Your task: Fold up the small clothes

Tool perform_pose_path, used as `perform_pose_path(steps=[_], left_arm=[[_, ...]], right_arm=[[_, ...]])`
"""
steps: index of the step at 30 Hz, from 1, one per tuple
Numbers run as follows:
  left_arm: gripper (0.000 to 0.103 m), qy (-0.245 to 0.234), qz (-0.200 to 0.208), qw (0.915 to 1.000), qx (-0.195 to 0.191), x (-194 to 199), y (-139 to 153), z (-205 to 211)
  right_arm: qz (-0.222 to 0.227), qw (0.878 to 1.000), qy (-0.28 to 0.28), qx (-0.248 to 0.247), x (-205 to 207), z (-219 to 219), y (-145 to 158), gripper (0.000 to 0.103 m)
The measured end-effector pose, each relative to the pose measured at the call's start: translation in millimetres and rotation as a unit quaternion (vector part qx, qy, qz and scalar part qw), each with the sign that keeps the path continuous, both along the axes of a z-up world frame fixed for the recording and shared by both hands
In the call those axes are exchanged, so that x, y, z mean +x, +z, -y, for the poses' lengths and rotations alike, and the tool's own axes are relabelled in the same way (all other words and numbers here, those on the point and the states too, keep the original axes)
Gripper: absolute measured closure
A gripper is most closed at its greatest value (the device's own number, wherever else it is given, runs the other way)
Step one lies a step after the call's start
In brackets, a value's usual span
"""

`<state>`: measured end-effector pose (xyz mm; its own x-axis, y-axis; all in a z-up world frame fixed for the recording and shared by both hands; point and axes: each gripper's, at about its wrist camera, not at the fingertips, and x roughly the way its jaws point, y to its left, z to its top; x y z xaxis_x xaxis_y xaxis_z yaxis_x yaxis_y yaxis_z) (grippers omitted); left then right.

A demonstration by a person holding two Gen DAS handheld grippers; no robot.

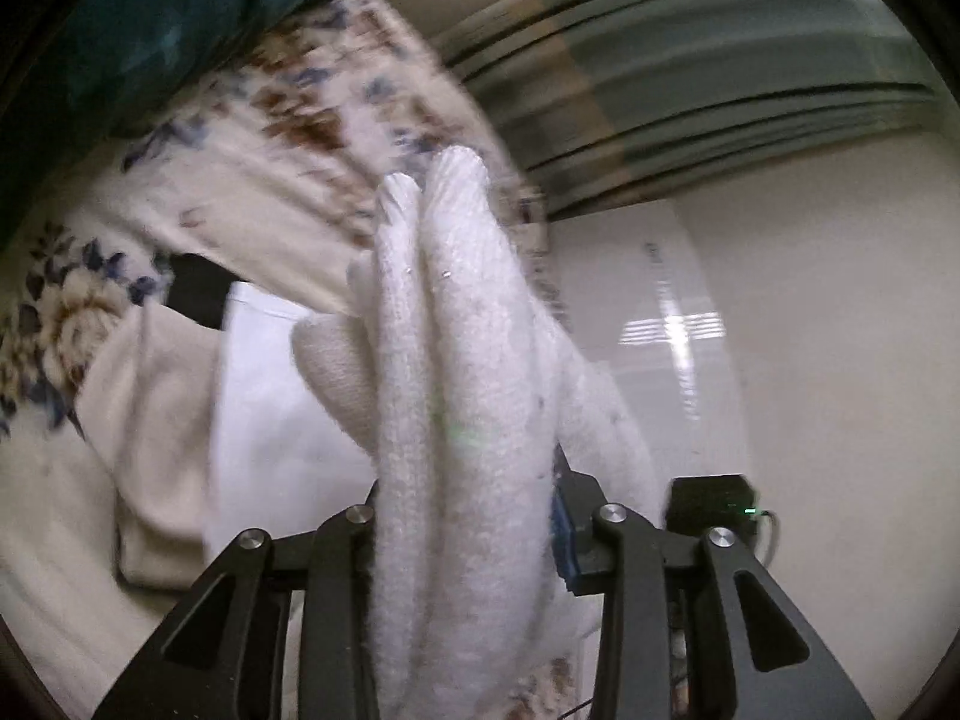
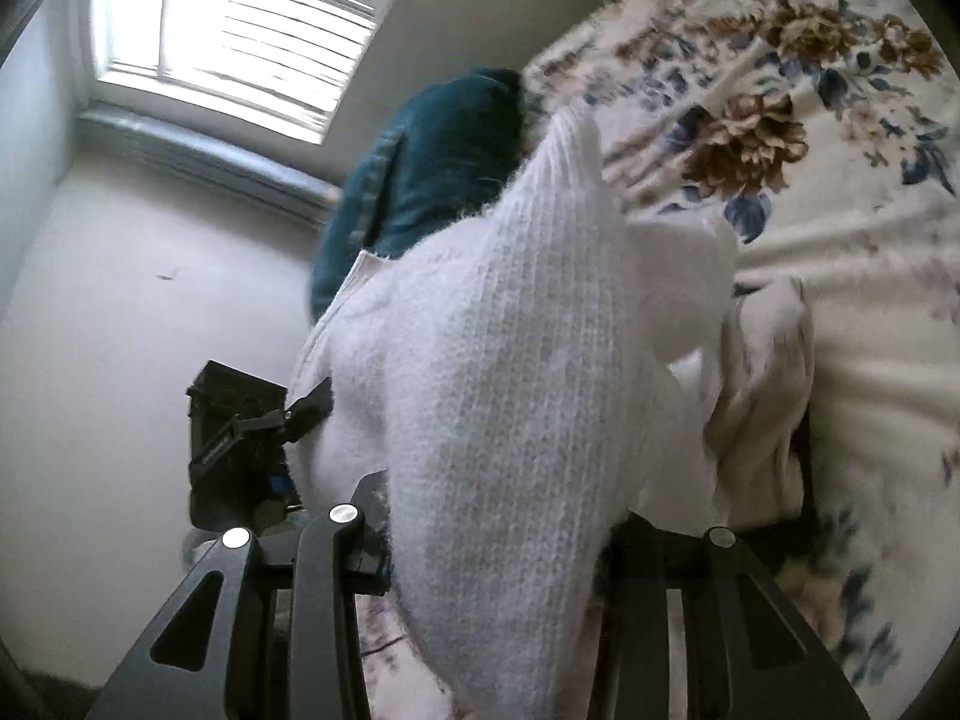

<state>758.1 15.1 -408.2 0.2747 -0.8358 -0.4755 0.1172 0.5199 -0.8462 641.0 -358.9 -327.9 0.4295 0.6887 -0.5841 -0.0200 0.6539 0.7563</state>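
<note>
A white ribbed knit garment (image 1: pixel 456 360) fills the middle of the left wrist view, bunched into two long folds between the left gripper's (image 1: pixel 468 540) fingers, which are shut on it. The fingertips are hidden by the cloth. In the right wrist view the same white knit garment (image 2: pixel 510 420) rises from between the right gripper's (image 2: pixel 498 546) fingers, which are shut on it, fingertips hidden. The left gripper (image 2: pixel 252 426) shows as a black body at the garment's left edge. The garment hangs lifted above the floral bedspread (image 2: pixel 810 120).
A dark teal garment (image 2: pixel 438 162) lies on the bed's far edge. More white and cream clothes (image 1: pixel 162 456) lie on the bedspread (image 1: pixel 72 312). A pale floor (image 1: pixel 810 360), a baseboard heater (image 1: pixel 690 90) and a window (image 2: pixel 240 18) lie beyond.
</note>
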Motion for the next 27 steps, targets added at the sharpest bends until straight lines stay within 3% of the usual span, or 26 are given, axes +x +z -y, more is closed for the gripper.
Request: perform_pose_path(steps=[3, 6, 9, 11, 13, 14, 15, 17, 19, 21, 23, 24, 26, 27], left_arm=[[0.071, -0.009, -0.040, 0.9985, 0.037, 22.5, -55.1, 3.0], [0.068, -0.017, -0.068, 0.9960, 0.055, 30.9, -90.7, 4.8], [0.061, -0.032, -0.061, 0.9943, 0.081, 28.5, -87.1, 6.0], [0.060, -0.039, -0.057, 0.9924, 0.102, 25.3, -75.0, 7.7], [0.061, -0.032, -0.032, 0.9887, 0.143, 16.1, -56.3, 9.2], [0.057, -0.024, -0.020, 0.9860, 0.164, 13.9, -50.7, 10.9], [0.052, -0.012, -0.005, 0.9804, 0.197, 6.0, -40.1, 12.8], [0.021, 0.023, 0.034, 0.9621, 0.270, -8.9, -22.5, 16.7], [0.002, 0.055, 0.061, 0.9436, 0.321, -24.3, -12.2, 19.7], [0.000, 0.075, 0.068, 0.9300, 0.353, -44.8, -3.8, 22.2], [0.000, 0.080, 0.073, 0.9192, 0.379, -58.1, 0.1, 26.2], [0.000, 0.084, 0.083, 0.9093, 0.399, -71.8, 7.5, 29.3], [0.000, 0.088, 0.089, 0.9011, 0.415, -85.3, 15.3, 34.4], [0.000, 0.087, 0.088, 0.9018, 0.414, -90.9, 19.5, 35.8]], right_arm=[[-0.032, 0.999, 0.007, -0.033, 27.9, -7.1, -42.3, 0.062], [-0.064, 0.996, 0.004, -0.053, 46.6, -10.7, -81.6, 0.062], [-0.079, 0.994, 0.001, -0.078, 54.1, -13.6, -91.5, 0.051], [-0.090, 0.988, -0.005, -0.124, 54.6, -18.0, -87.1, 0.031], [-0.095, 0.976, -0.029, -0.194, 49.2, -22.2, -73.3, 0.019], [-0.088, 0.971, -0.036, -0.221, 45.7, -24.7, -65.9, 0.018], [-0.077, 0.957, -0.045, -0.275, 39.7, -30.4, -54.6, 0.016], [-0.054, 0.931, -0.055, -0.357, 27.6, -40.7, -38.6, 0.000], [-0.042, 0.901, -0.070, -0.427, 13.5, -49.1, -27.8, 0.000], [-0.044, 0.883, -0.078, -0.461, -2.0, -54.0, -20.4, 0.000], [-0.055, 0.873, -0.085, -0.478, -11.3, -55.6, -18.1, 0.000], [-0.059, 0.866, -0.090, -0.488, -20.3, -57.5, -14.7, 0.000], [-0.064, 0.862, -0.095, -0.494, -36.0, -62.2, -5.0, 0.000], [-0.064, 0.861, -0.097, -0.495, -43.3, -63.6, -0.3, 0.000]])
